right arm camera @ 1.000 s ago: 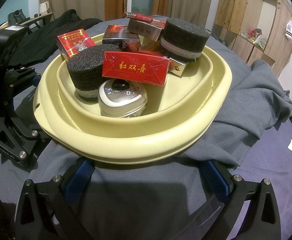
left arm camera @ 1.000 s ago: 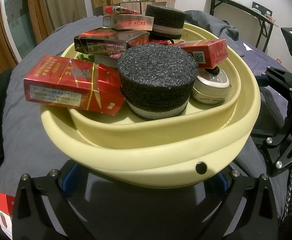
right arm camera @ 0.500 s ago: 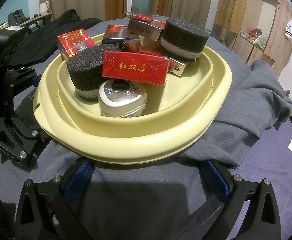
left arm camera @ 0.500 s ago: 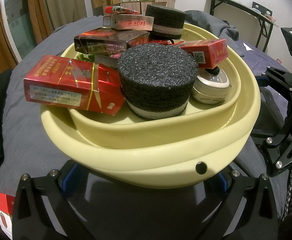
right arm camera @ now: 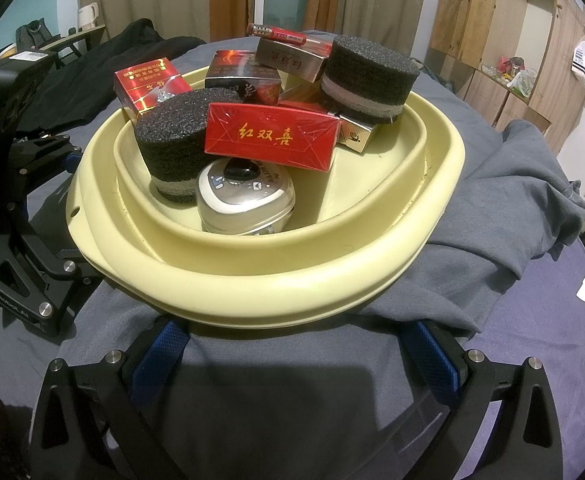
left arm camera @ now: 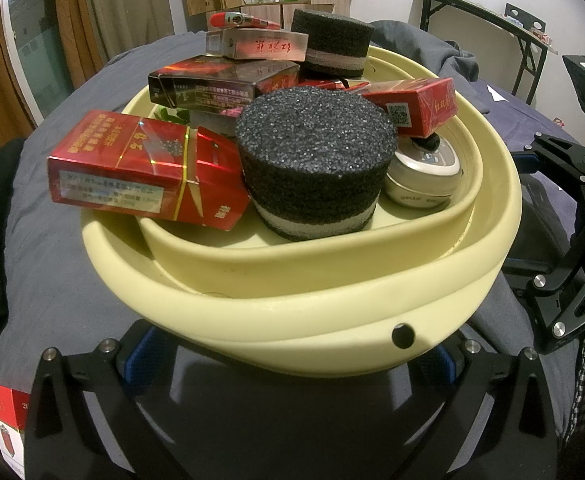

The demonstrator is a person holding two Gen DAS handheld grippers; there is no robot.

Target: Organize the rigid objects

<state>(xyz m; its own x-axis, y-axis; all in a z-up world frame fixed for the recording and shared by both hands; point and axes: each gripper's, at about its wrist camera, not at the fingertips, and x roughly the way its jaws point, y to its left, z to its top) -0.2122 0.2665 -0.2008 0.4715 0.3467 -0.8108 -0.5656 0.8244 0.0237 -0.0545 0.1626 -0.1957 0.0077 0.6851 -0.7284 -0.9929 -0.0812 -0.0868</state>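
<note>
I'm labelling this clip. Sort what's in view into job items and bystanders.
Job items: yellow basin; red cigarette packs; two black foam cylinders; silver round device; red lighter; spare red pack outside the basin.

Bystanders: grey garment; black clothing; folding table; wooden shelves; white kettle.

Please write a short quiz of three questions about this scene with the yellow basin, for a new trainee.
1. True or false: the silver rounded tin lies on top of the red flat box with yellow characters.
2. How many black round foam blocks with a grey band are in the pale yellow plastic basin?
3. Which item is the highest on the pile: (a) the red lighter, (b) the tin, (c) the red box that hangs over the basin's rim?

Key:
1. False; the tin is under that box.
2. Two: a near one and a far one.
3. (a).
</note>
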